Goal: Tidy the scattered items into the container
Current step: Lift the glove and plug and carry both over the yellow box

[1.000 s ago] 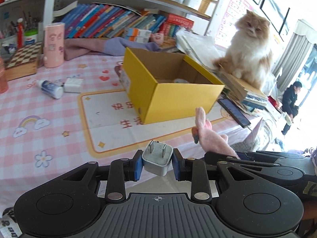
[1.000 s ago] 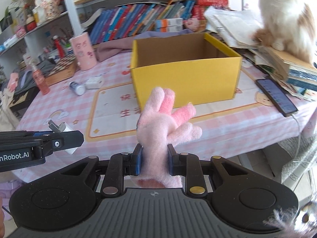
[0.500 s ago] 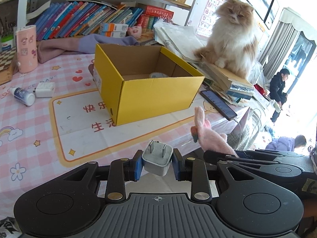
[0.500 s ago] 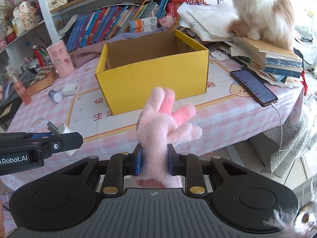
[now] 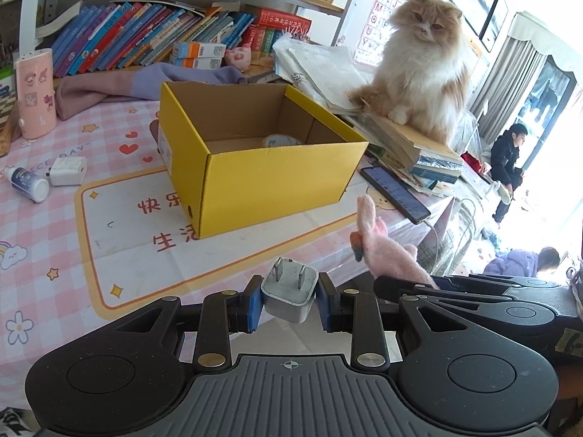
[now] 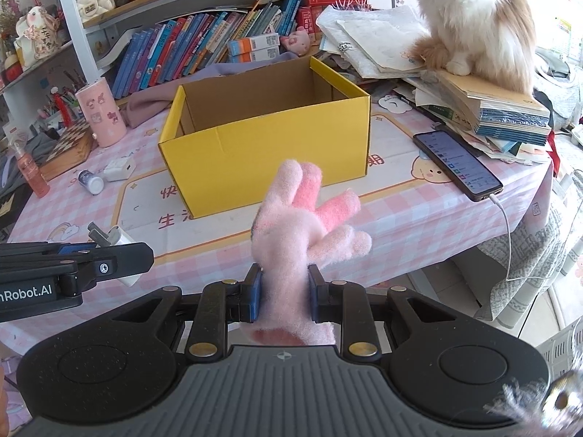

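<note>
- left tongs (image 5: 289,300) clenched on a hard white plug (image 5: 289,293), prongs up.
- right tongs (image 6: 284,298) clenched on a fuzzy pink toy (image 6: 302,233).
- both hang short of the desk (image 5: 47,236) edge, near the open yellow box (image 5: 277,178).
- we should carry each above the rim before letting go; the plug will drop, the toy may cling.

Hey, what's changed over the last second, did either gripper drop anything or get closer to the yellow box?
Nothing dropped. Both views swung right: the yellow box slid leftward in frame, uncovering the phone and cat. The grippers got no clearly closer. The left gripper still clamps the white charger plug; the right gripper still clamps the pink plush toy.
</note>
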`<state>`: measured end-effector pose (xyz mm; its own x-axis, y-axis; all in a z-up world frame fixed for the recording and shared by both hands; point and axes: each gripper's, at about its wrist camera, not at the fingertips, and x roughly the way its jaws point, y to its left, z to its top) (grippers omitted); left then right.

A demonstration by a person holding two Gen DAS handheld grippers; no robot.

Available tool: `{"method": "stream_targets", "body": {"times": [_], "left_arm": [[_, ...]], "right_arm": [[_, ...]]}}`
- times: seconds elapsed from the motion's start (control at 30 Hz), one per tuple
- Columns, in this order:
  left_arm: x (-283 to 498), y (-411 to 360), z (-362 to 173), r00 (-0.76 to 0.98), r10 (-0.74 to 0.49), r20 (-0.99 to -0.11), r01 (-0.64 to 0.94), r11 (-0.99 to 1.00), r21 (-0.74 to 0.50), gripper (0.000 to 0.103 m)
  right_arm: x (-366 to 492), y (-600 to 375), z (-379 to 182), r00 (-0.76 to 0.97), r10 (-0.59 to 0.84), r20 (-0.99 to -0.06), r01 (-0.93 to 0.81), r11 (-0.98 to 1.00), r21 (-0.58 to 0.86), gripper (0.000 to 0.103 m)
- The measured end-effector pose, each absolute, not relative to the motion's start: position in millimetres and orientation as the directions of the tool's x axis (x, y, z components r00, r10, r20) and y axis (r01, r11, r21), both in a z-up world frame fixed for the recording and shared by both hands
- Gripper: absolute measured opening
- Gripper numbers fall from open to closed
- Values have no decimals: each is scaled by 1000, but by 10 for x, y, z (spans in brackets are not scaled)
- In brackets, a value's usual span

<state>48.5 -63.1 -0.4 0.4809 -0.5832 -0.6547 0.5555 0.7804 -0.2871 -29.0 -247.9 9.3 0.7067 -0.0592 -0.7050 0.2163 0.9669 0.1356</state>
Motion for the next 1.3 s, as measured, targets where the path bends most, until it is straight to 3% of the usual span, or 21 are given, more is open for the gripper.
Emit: {"method": "stream_targets", "body": {"times": [0.63,1.3], "left_arm": [[596,-842,38,484,-596,-641,578,767,-278,29],[1217,-1144,503,639,-571,-516,563,804,-193,29]], "right_arm": [[-208,-2655,140,725,-73,-685,222,966,133,23],[505,-3032,669,850,-48,-525,90,994,54,24]]}}
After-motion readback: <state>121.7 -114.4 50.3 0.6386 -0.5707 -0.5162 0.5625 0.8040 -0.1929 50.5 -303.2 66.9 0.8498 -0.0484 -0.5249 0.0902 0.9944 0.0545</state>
